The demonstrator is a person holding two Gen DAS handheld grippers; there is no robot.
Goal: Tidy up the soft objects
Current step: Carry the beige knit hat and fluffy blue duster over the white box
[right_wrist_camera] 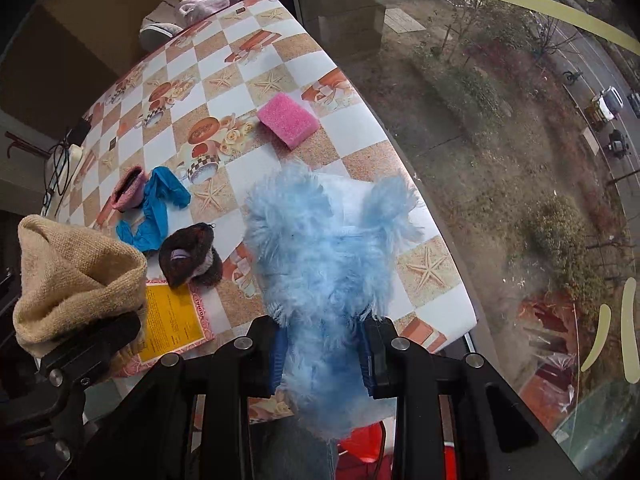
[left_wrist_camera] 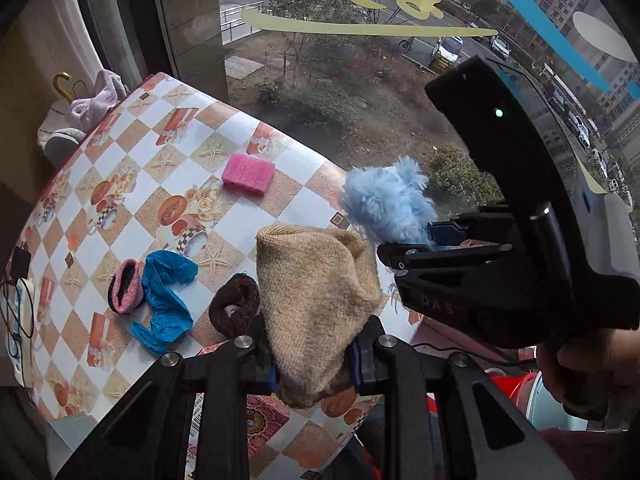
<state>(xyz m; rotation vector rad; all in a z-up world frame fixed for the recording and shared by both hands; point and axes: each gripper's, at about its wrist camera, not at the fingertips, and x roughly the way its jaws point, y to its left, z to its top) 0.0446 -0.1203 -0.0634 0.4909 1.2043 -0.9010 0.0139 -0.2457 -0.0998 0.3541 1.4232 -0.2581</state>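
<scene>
My left gripper (left_wrist_camera: 312,364) is shut on a beige burlap pouch (left_wrist_camera: 316,300), held above the table's near edge; the pouch (right_wrist_camera: 76,276) also shows at the left of the right wrist view. My right gripper (right_wrist_camera: 324,354) is shut on a fluffy light-blue soft item (right_wrist_camera: 324,248), also seen from the left wrist as the blue fluff (left_wrist_camera: 388,204) in that gripper (left_wrist_camera: 408,248). On the checked tablecloth (left_wrist_camera: 120,152) lie a pink sponge (left_wrist_camera: 248,174), a blue plastic cover (left_wrist_camera: 164,300), a pink knit cuff (left_wrist_camera: 126,292) and a dark knit cuff (left_wrist_camera: 234,304).
A large window (right_wrist_camera: 500,120) runs along the table's far and right edge. A yellow printed sheet (right_wrist_camera: 172,320) lies at the near edge. A cable and power strip (left_wrist_camera: 20,312) sit at the left edge. Slippers and a lilac cloth (left_wrist_camera: 96,96) lie beyond the far corner.
</scene>
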